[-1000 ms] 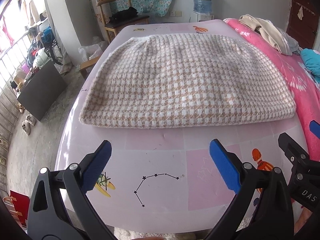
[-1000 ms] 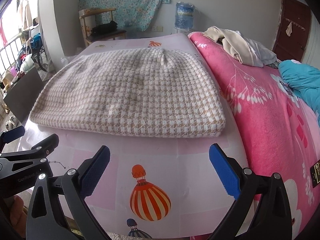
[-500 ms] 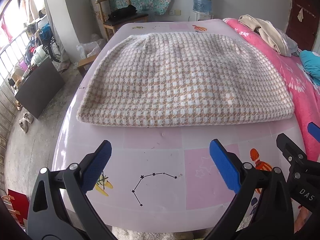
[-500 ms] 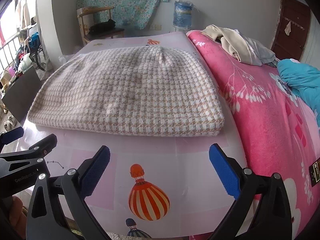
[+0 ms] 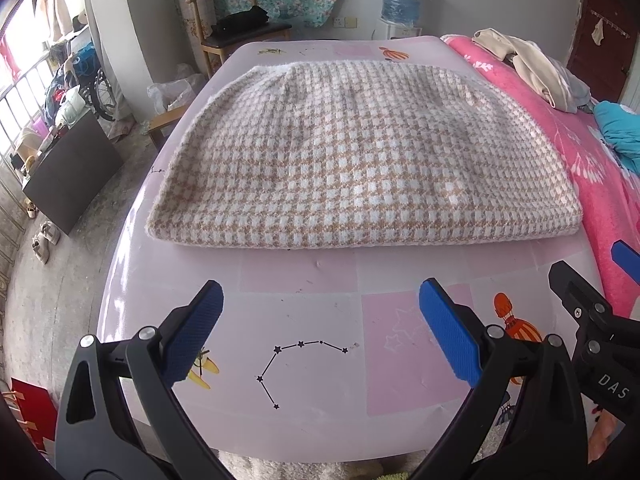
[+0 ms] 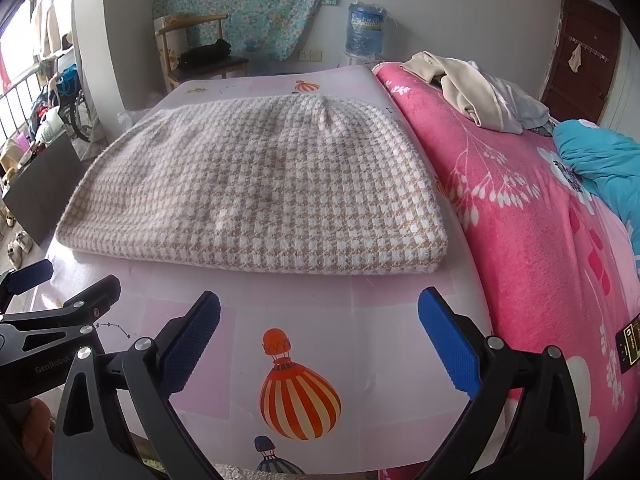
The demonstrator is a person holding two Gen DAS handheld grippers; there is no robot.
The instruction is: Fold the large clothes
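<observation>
With both jaws wide and empty, the left gripper (image 5: 320, 328) and right gripper (image 6: 319, 330) face the thick, soft beige-and-white houndstooth knit garment (image 5: 360, 160), likely floppy and best pinched at its near corners

black tool (image 5: 320, 332) frames, blue textured pads (image 5: 192, 334), silver screws
</observation>
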